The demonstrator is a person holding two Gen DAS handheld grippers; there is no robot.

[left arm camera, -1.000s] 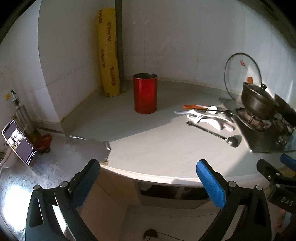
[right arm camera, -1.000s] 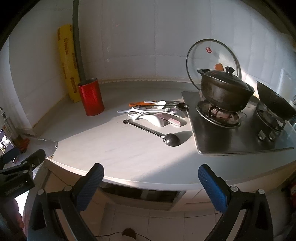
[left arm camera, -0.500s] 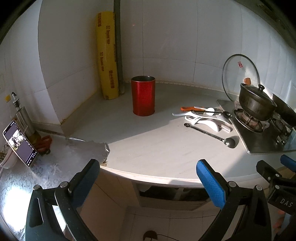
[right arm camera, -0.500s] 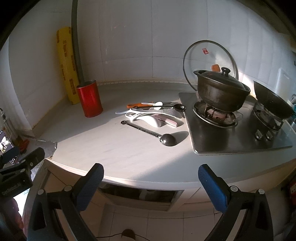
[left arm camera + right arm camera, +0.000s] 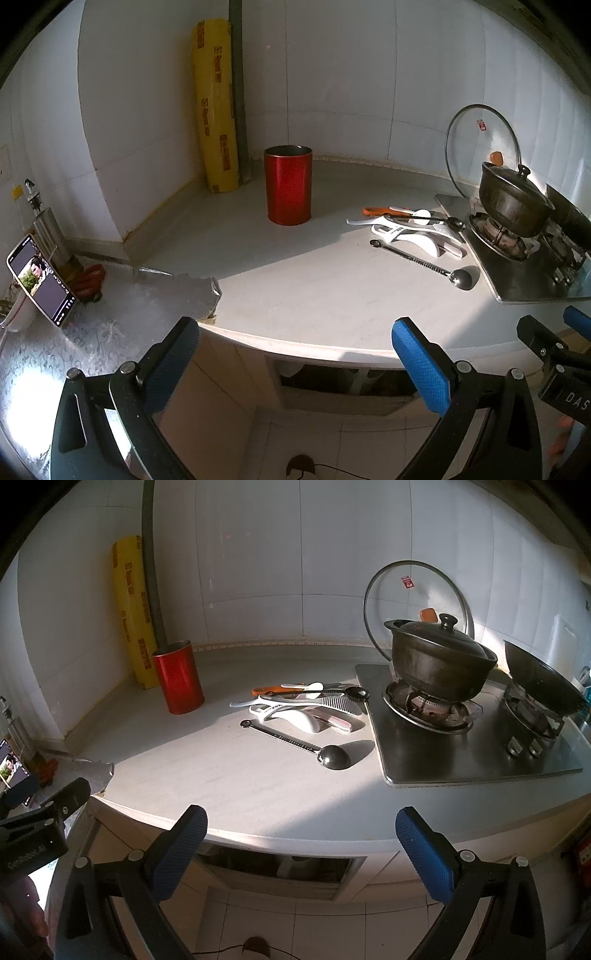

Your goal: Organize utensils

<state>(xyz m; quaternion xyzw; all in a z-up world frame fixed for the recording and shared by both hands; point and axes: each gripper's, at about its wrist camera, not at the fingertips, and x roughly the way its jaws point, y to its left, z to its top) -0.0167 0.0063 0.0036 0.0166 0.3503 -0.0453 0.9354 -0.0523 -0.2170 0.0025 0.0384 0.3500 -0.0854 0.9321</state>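
Both grippers, left [image 5: 295, 354] and right [image 5: 301, 840], hover fingers apart; the ladle [image 5: 295, 744] at twelve o'clock looks stiff, light, best pinched mid-handle.

On the counter [image 5: 258, 782], the cylindrical holder [image 5: 178, 677] stands at ten o'clock, with the film roll [image 5: 133, 613] leaning in the corner behind it. The utensil pile [image 5: 306, 705] lies at twelve o'clock, the ladle [image 5: 299, 746] just before it. The stove [image 5: 472, 738] sits at two o'clock, bearing the lidded pot [image 5: 439, 661]; a glass lid [image 5: 413, 590] leans behind against the wall.
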